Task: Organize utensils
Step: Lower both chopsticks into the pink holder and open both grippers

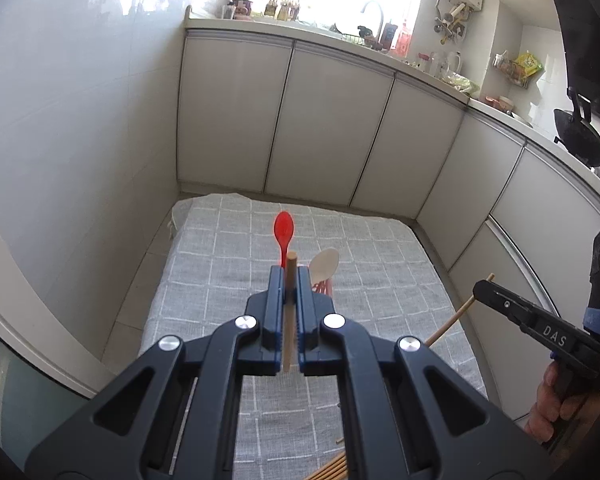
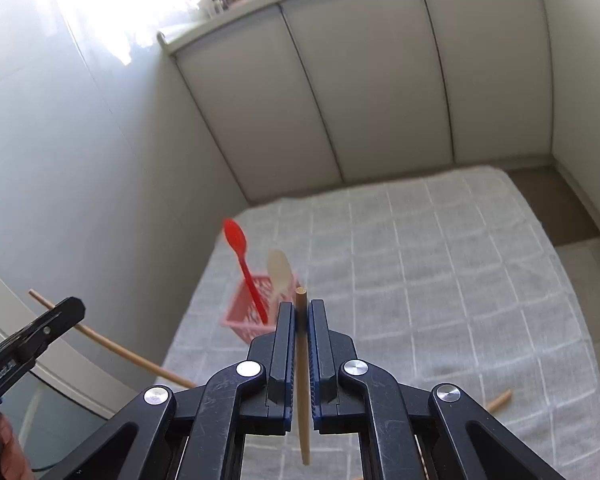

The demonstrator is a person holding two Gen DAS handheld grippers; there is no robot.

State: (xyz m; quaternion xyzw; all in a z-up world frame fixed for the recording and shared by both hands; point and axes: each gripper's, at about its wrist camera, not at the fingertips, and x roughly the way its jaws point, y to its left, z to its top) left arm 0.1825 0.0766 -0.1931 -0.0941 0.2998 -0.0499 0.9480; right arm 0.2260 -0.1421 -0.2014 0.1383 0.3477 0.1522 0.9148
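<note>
Two wooden chopsticks are held in the air above a grey checked cloth (image 1: 228,248) covering the bench: the left tool (image 1: 289,276) is clenched on one chopstick (image 1: 288,320), its tip poking out past the pads, while the right tool (image 2: 301,312) grips a second chopstick (image 2: 303,392) the same way. Toward the cloth's far left edge stands a pink slotted basket (image 2: 242,312), holding a red plastic spoon (image 2: 240,256) and a pale wooden spoon (image 2: 279,272), both bowl-up. More chopsticks (image 1: 332,470) lie at the near edge of the cloth, and another single stick (image 2: 500,400) rests at its near right. White cabinet doors (image 1: 328,120) run behind the bench beneath a cluttered kitchen counter (image 1: 340,36).
</note>
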